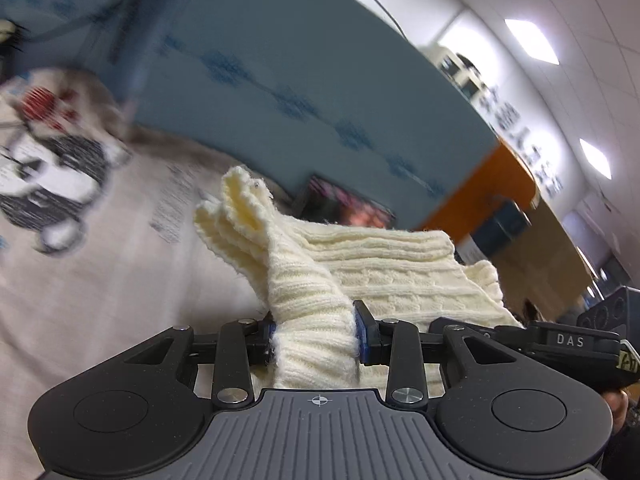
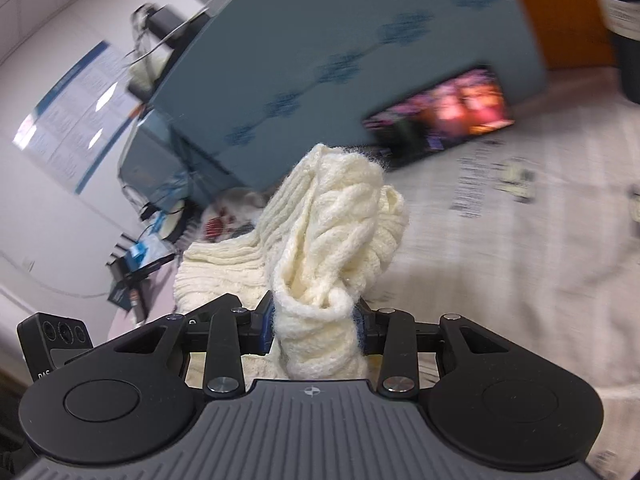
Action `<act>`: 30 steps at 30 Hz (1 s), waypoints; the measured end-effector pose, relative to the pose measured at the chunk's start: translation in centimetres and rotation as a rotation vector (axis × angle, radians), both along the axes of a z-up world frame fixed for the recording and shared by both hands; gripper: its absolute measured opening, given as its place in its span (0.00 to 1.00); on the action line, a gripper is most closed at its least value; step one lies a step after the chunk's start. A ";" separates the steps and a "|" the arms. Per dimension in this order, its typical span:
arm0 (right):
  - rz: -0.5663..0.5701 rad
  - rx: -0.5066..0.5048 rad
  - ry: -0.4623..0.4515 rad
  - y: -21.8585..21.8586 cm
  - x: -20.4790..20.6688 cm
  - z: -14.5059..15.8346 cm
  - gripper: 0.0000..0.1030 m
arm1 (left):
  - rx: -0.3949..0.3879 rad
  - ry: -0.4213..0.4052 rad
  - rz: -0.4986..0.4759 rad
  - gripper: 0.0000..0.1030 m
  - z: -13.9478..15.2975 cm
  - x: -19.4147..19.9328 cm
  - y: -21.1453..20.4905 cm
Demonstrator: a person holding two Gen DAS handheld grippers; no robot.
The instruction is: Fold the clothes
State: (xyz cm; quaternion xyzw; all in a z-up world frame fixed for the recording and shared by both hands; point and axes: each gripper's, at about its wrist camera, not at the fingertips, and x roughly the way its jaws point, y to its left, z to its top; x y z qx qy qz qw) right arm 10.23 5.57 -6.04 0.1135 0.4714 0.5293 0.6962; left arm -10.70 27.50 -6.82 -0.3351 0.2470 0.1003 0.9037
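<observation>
While both grippers, left gripper (image 1: 316,336) and right gripper (image 2: 316,322), clamp jaws on the cream ribbed knit sweater (image 1: 384,264), a fold is mid-carry (apparently); next, lay it toward twelve o'clock on the printed tabletop (image 2: 500,260).

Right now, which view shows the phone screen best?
The right wrist view: the lit phone shows whole, leaning against the blue panel. The left wrist view shows only its top edge behind the sweater.
</observation>
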 end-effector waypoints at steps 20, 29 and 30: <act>0.164 -0.021 -0.087 22.1 -5.9 0.5 0.33 | 0.206 0.007 0.153 0.32 1.8 -3.7 18.1; 0.207 -0.100 -0.101 26.9 -4.6 -3.0 0.33 | 0.242 0.109 0.149 0.32 -1.7 -0.7 21.2; 0.205 -0.109 -0.099 27.0 -4.3 -3.5 0.33 | 0.253 0.123 0.153 0.32 -2.1 -0.6 21.3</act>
